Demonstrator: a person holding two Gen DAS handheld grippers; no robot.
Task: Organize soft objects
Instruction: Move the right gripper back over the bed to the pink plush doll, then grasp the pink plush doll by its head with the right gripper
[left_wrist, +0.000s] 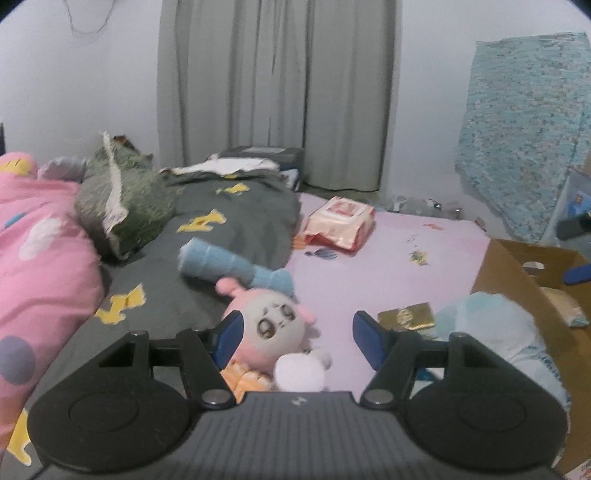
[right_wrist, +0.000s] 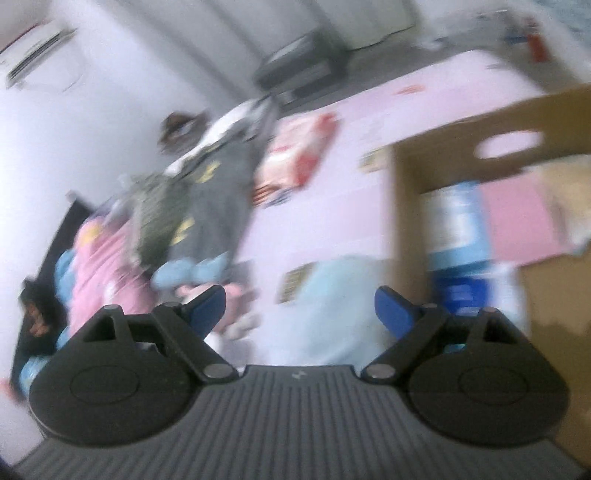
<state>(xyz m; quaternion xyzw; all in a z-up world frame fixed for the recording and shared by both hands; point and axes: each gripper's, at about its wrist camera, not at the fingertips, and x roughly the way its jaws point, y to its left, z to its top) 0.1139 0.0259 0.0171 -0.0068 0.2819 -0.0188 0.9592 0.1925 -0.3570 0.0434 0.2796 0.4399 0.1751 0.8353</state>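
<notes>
bare pink mat (left_wrist: 388, 266) between blanket (left_wrist: 236, 218), box (left_wrist: 517, 273)

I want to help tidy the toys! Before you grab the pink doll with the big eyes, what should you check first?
1. Left hand-held gripper open wide enough: ok, its jaws stand apart with nothing between them.
2. Pink doll within the jaws' line: not ok, it sits toward the left finger, off centre.
3. Doll free to lift: cannot tell; the blue plush lies just behind its head, touching or not is unclear.
4. Cardboard box open to take toys: ok, top open, some things already inside.
5. Right hand-held gripper free: ok, open and holding nothing.
6. Right view sharp enough to aim: not ok, it is blurred.
</notes>
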